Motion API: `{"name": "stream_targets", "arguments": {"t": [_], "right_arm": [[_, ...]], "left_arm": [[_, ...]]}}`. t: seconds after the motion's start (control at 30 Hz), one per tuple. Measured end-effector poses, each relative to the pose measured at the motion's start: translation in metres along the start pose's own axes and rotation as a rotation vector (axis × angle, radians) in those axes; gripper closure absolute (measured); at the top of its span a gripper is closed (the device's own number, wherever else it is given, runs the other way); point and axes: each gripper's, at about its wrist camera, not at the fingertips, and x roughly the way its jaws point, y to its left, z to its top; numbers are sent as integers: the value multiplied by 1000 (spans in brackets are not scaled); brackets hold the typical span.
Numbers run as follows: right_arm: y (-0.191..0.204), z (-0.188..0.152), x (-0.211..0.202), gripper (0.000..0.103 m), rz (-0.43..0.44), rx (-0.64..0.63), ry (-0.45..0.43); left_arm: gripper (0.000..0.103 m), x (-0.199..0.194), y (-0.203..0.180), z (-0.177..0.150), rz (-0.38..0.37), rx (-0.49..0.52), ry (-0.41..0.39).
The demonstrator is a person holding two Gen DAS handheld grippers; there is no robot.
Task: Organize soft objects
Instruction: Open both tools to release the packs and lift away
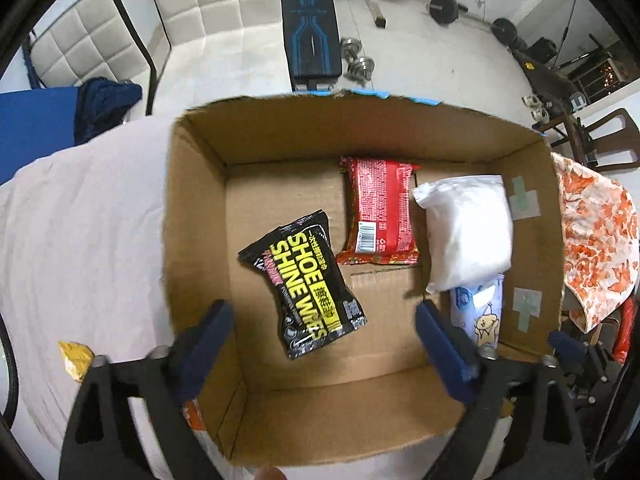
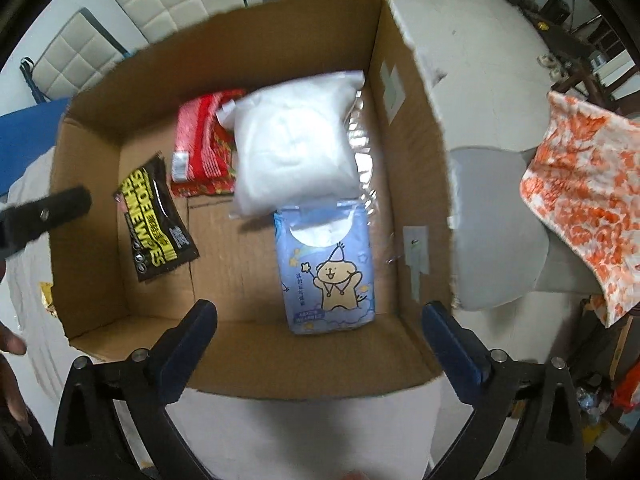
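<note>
An open cardboard box (image 1: 192,208) (image 2: 416,168) holds four soft packs. A black shoe-shine wipes pack (image 1: 306,282) (image 2: 154,216) lies at the left of the box floor. A red pack (image 1: 378,210) (image 2: 200,144) lies at the back. A white pouch (image 1: 466,232) (image 2: 292,144) rests partly on a blue tissue pack with a bear (image 1: 480,312) (image 2: 328,268) at the right. My left gripper (image 1: 324,340) is open and empty above the box's near side. My right gripper (image 2: 320,340) is open and empty above the box's near wall.
The box sits on a pale pink sheet (image 1: 80,232). A yellow wrapper (image 1: 76,360) lies on it at left. An orange-patterned cloth (image 1: 596,236) (image 2: 580,192) hangs at right over a grey seat (image 2: 496,240). White chairs (image 1: 92,36) and gym weights (image 1: 356,60) stand behind.
</note>
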Motion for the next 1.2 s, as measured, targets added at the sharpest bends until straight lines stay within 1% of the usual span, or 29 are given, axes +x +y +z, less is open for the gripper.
{"name": "stream_targets", "arguments": {"t": [0.13, 0.37, 0.5, 0.67, 0.87, 0.97, 1.03, 1.1, 1.2], "right_arm": [[6, -10, -27, 0, -26, -8, -84], [11, -38, -78, 0, -27, -8, -204], [11, -56, -107, 0, -25, -5, -248], [12, -77, -140, 0, -32, 0, -295], [23, -93, -161, 0, -31, 22, -312], [39, -101, -165, 0, 0, 30, -306], [56, -108, -165, 0, 35, 21, -292], [82, -115, -162, 0, 62, -1, -278], [125, -125, -154, 0, 106, -44, -249]], "left_arm": [[4, -25, 1, -19, 4, 6, -66], [4, -70, -8, -57, -11, 28, -170], [4, -95, -14, -79, -11, 39, -229], [4, -122, -12, -101, -35, 33, -277], [4, -147, -7, -118, -67, 29, -315], [4, -159, 4, -125, -83, 30, -328], [4, -166, 15, -129, -76, 31, -333], [4, -173, 34, -134, -67, 20, -337], [4, -185, 73, -145, -28, -5, -348]]}}
